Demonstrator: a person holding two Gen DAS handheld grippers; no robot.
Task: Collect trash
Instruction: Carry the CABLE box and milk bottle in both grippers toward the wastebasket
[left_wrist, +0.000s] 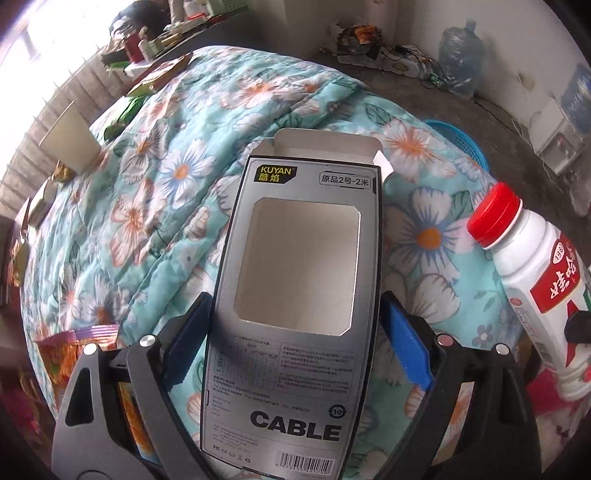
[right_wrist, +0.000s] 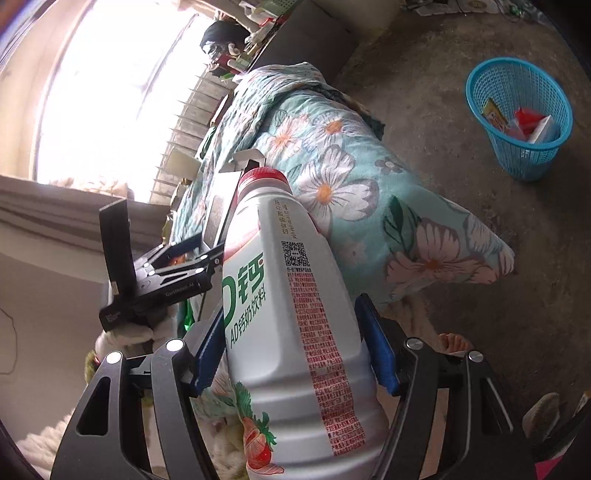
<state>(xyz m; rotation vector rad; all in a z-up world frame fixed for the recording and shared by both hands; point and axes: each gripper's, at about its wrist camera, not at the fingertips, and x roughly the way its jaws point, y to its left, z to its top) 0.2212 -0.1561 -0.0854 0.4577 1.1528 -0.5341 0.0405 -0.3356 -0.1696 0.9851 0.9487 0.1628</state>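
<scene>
My left gripper (left_wrist: 295, 314) is shut on an empty grey cable box (left_wrist: 295, 266) marked KUYAN and CABLE, held above the floral quilt (left_wrist: 147, 184). My right gripper (right_wrist: 295, 332) is shut on a white milk-drink bottle (right_wrist: 295, 314) with a red cap; the bottle also shows at the right of the left wrist view (left_wrist: 535, 266). The left gripper and its box show in the right wrist view (right_wrist: 177, 273), just left of the bottle. A blue mesh waste basket (right_wrist: 517, 118) with several wrappers in it stands on the floor at upper right.
A paper cup (left_wrist: 70, 144) and several snack wrappers (left_wrist: 81, 343) lie on the quilt's left side. A water jug (left_wrist: 461, 55) and cables stand by the far wall. A bare foot (right_wrist: 456, 343) and concrete floor (right_wrist: 461, 221) lie beside the bed.
</scene>
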